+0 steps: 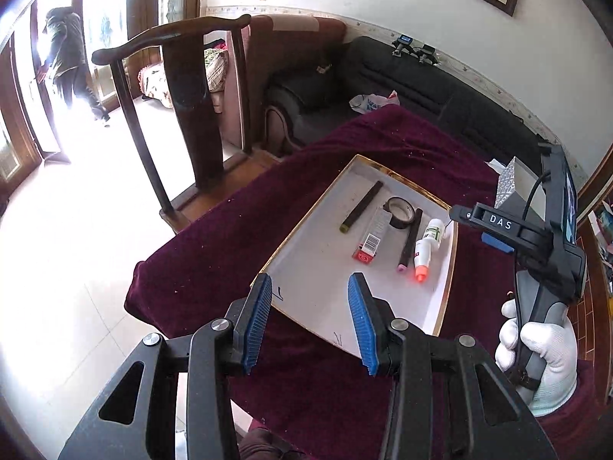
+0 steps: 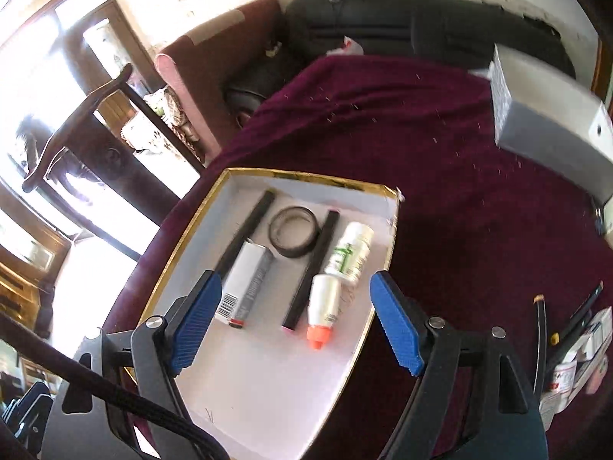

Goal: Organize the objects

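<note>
A white gold-rimmed tray (image 1: 306, 268) (image 2: 268, 383) lies on the maroon tablecloth. It holds two black sticks (image 2: 249, 226) (image 2: 312, 268), a black tape ring (image 2: 293, 235) (image 1: 400, 212), a small red-ended carton (image 2: 247, 281) (image 1: 371, 238), a white bottle with green print (image 2: 350, 251) and an orange-capped white bottle (image 2: 323, 306) (image 1: 423, 255). My left gripper (image 1: 310, 320) is open and empty over the tray's near edge. My right gripper (image 2: 295, 320) is open and empty above the tray; it also shows in the left wrist view (image 1: 475, 214), held by a white-gloved hand.
A grey tissue box (image 2: 544, 122) (image 1: 511, 186) stands at the table's far right. Loose items, a small jar (image 2: 561, 379) and pens among them, lie at the right edge. A dark wooden chair (image 1: 184, 96) stands left of the table, a black sofa (image 1: 402, 76) behind it.
</note>
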A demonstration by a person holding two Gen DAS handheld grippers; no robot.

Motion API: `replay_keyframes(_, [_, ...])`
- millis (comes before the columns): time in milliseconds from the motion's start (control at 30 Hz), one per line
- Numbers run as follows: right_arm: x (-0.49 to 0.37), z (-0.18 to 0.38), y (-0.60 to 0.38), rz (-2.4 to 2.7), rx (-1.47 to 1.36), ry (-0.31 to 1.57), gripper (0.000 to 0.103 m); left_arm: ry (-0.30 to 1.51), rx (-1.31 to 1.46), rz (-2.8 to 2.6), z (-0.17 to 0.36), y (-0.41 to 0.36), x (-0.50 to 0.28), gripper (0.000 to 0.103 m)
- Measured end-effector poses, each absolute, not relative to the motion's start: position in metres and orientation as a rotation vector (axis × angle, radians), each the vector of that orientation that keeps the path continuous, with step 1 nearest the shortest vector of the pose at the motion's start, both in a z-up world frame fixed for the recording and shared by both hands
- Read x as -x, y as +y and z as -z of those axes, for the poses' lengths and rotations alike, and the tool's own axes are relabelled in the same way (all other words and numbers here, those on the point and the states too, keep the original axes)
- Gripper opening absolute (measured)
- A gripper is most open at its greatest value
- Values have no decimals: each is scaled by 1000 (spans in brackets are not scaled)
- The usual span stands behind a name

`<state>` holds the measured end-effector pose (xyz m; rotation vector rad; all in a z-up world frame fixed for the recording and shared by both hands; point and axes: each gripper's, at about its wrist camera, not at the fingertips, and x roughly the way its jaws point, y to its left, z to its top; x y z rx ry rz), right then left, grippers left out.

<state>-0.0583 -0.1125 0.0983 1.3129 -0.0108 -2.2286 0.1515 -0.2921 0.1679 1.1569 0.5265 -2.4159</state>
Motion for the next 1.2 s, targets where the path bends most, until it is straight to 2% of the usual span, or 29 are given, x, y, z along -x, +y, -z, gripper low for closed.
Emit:
replay_keyframes(300, [69, -92, -49, 2270, -1395, -143, 80, 493, -1263, 2479, -166, -253, -114, 36])
replay_keyframes(633, [43, -94, 63, 2430, -1448, -250, 80, 443, -1495, 2689, -154, -161, -50, 36])
replay_keyframes(900, [14, -88, 137, 2586, -1592, -418, 80, 566, -1748, 2712, -106, -138, 3, 36])
replay_keyframes(1200, [-39, -105, 179, 2791, -1745, -522, 80, 513, -2035, 2786, -56, -71, 55, 36])
